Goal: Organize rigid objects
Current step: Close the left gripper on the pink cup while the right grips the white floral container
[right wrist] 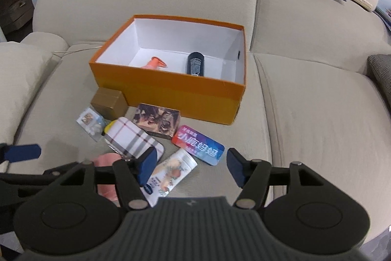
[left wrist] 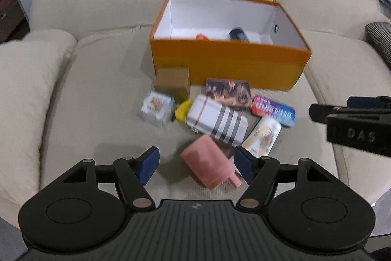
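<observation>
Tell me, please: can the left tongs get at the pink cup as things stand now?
Probably yes. The left tongs stand open just above the pink cup, which lies on its side on the sofa cushion. Nothing covers it; only the plaid case lies close behind it.

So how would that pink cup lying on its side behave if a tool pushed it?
The pink cup lies on its side, rounded and tapered, so it would probably roll in a curve. Its small handle might stop the roll. It looks rigid and light, though the soft sofa cushion should damp sliding.
</observation>
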A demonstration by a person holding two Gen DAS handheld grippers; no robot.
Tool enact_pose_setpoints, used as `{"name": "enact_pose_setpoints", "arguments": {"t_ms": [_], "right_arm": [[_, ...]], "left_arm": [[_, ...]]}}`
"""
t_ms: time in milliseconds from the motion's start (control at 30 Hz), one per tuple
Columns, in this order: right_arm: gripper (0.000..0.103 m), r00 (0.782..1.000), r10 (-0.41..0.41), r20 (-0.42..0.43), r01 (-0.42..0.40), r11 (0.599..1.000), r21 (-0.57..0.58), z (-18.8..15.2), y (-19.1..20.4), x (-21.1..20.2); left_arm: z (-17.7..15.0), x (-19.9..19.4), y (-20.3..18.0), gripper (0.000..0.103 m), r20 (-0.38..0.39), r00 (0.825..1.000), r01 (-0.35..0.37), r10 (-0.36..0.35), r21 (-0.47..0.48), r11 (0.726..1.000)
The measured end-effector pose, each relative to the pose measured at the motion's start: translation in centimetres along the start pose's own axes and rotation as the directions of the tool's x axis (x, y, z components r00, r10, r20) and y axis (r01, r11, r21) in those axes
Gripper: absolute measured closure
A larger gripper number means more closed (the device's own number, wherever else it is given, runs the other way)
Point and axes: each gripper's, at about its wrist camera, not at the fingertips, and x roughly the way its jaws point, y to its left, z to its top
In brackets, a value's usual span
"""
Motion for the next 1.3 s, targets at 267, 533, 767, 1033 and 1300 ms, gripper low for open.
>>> {"name": "enact_pose_setpoints", "arguments": {"t_ms": [267, 533, 767, 1033, 1300], "right_arm": [[0.037, 1.0, 0.009, 0.007, -0.01, 0.997, 0.078, -2.3, -1.6, 4.4], [0.036, 0.999, 0.038, -0.021, -0.035, 0.99, 0.137, -2.2, -3.3, 7.0], [0.035, 0.996, 0.069, -0.048, -0.061, 0.985, 0.164, -2.0, -3.6, 8.6], [0.034, 0.988, 0.099, -0.116, -0.075, 0.978, 0.197, -1.9, -2.2, 11.0], [0.034, 0.974, 0.11, -0.199, -0.039, 0.943, 0.331, -2.7, -1.4, 14.2]], "left_arm": [[-1.9, 5.4, 2.0, 0.021, -0.09, 0.994, 0.045, -0.056, -0.12, 0.992], [-1.2, 9.0, 1.6, 0.021, -0.138, 0.984, 0.082, -0.112, -0.213, 0.974], [-1.2, 11.7, 0.2, 0.02, -0.213, 0.974, 0.033, -0.078, -0.209, 0.977], [-1.6, 12.2, 0.3, 0.032, -0.228, 0.973, -0.02, -0.032, -0.224, 0.974], [-2.0, 11.8, 2.7, 0.033, -0.229, 0.973, -0.09, 0.028, -0.268, 0.959]]}}
